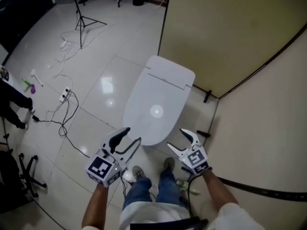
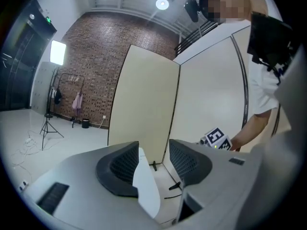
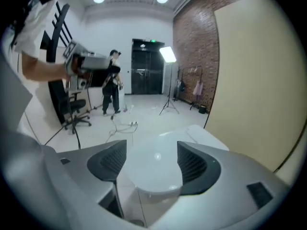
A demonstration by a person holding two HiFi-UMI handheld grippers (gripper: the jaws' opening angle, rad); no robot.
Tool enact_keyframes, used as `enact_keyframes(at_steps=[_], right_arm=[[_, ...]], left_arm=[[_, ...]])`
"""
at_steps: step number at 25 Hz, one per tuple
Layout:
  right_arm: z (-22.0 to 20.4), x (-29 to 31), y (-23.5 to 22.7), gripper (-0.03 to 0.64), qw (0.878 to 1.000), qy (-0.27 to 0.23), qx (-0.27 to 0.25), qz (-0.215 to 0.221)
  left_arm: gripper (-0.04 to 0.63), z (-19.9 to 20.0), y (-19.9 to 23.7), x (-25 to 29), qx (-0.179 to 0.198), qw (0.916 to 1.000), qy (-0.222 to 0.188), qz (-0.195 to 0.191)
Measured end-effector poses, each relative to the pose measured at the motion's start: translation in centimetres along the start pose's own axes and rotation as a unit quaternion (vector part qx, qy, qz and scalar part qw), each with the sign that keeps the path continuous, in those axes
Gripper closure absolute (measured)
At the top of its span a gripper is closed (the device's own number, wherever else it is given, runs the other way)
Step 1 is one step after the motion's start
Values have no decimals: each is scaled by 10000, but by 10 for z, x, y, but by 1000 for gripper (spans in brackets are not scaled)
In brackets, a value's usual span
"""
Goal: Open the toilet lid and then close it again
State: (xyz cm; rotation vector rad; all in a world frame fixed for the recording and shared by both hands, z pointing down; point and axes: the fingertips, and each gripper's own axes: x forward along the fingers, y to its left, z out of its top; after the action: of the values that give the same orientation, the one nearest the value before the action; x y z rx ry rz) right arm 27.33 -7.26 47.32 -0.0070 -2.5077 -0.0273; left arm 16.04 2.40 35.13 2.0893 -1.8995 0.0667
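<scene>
The white toilet (image 1: 156, 104) stands against a beige partition with its lid (image 1: 153, 111) down flat. Both grippers hang in the air in front of the bowl's near end, apart from it. My left gripper (image 1: 132, 136) is at the lower left and is open, with nothing between its jaws. My right gripper (image 1: 177, 139) is at the lower right and is also open and empty. In the left gripper view the toilet's side edge (image 2: 146, 188) shows past the open jaws. In the right gripper view the closed lid (image 3: 153, 169) lies beyond the jaws.
Beige partition walls (image 1: 230, 32) close in the toilet at the back and right. Cables and a power strip (image 1: 65, 96) lie on the white floor at the left, with a light stand (image 1: 81, 18) further back. The person's shoes (image 1: 139, 172) stand just before the bowl.
</scene>
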Motion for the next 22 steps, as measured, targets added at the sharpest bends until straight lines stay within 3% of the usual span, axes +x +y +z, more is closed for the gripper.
enact_keyframes(at_steps=[4, 8, 13, 16, 22], right_arm=[[95, -82, -24, 300, 9911, -1134, 660, -212], [141, -148, -25, 359, 9767, -1898, 850, -523], [131, -162, -21, 367, 9715, -1867, 1162, -885], [119, -154, -13, 370, 9696, -1779, 1425, -884], [129, -154, -2, 370, 9735, -1788, 1159, -835]], left_arm=[[403, 57, -29, 6, 320, 9977, -469, -382], [402, 87, -67, 1, 636, 9932, -681, -705], [402, 94, -92, -10, 645, 9908, -730, -943], [403, 93, -98, -14, 725, 9896, -721, -1008], [402, 104, -103, -19, 850, 9872, -862, -1041]])
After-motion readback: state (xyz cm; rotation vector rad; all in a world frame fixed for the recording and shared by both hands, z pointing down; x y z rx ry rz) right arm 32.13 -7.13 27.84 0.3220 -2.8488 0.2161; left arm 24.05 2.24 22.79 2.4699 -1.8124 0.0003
